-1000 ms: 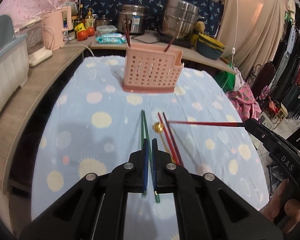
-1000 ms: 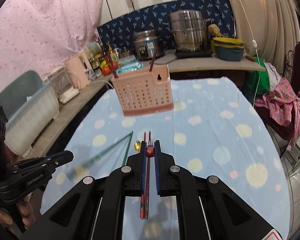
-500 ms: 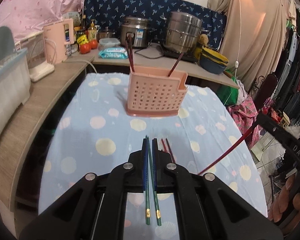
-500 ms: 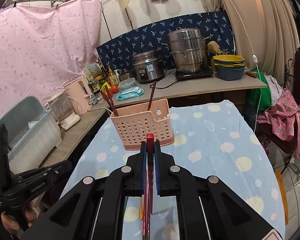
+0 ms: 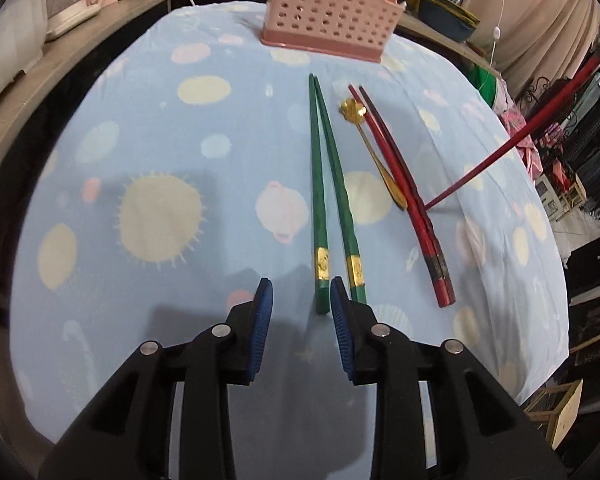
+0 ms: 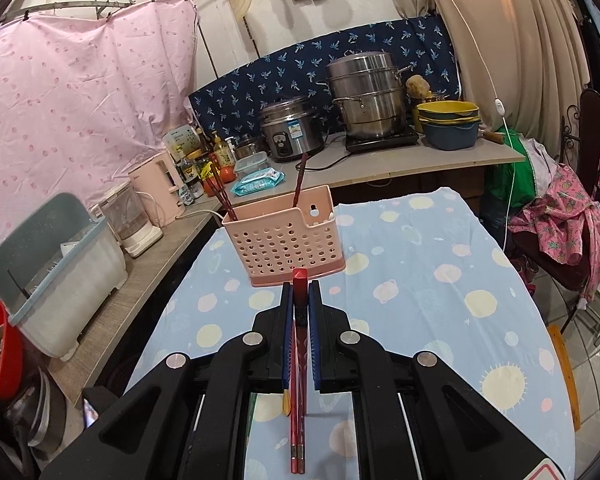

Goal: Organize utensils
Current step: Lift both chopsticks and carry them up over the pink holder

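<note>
Blue cloth with pale dots covers the desk (image 5: 148,128), and a pink basket (image 6: 284,240) at its far end already holds a few dark red chopsticks. Short of the basket lie green chopsticks (image 5: 328,184), a gold spoon (image 5: 374,152) and a red pair (image 5: 408,200), so most sorting remains. The left hand-held gripper (image 5: 300,304) hangs wide apart over the green pair's butt ends. The right hand-held gripper (image 6: 300,300) pinches one red chopstick (image 6: 299,292), aimed at the basket.

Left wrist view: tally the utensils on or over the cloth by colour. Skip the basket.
green chopsticks: 2
red chopsticks on cloth: 2
red chopstick held aloft: 1
gold spoon: 1
Total: 6
</note>
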A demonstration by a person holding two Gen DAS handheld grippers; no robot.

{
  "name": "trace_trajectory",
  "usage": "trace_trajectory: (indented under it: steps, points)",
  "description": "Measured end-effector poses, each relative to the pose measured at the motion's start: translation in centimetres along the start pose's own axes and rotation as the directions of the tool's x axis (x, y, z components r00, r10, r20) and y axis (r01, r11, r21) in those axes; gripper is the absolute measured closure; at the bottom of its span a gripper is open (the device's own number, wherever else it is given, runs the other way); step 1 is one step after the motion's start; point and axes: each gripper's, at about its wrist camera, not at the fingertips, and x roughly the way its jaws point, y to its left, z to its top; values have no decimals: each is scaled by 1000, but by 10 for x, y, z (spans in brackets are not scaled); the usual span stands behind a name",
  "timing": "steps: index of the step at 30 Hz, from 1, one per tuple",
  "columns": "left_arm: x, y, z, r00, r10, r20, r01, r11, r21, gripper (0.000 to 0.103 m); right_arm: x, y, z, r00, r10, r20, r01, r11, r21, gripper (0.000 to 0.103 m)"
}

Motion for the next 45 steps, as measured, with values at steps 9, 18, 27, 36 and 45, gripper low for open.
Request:
trace_trajectory:
  steps: [9, 18, 27, 36, 45]
  points:
    - [12, -2, 6, 1000, 24, 5, -24, 999, 29, 75, 0, -1, -4, 1000, -2, -7, 2, 1000, 2, 96]
    - [14, -1, 9, 1000, 13, 11, -13, 999, 30, 96, 0, 0, -5, 1000, -6, -7, 6, 1000, -2, 96]
    - [-26, 2, 23, 995, -11, 103, 10, 1000, 14, 96, 1, 0, -5, 1000, -6, -2, 6, 1000, -6, 96]
    - [-99, -2, 80, 950, -16, 313, 5, 999, 35, 96, 1, 0, 20, 999, 0, 40, 1, 1000, -25, 96]
    - [-154, -19, 174, 871, -28, 491, -12, 997, 77, 96, 22, 6, 71, 996, 25, 81, -22, 999, -41, 96]
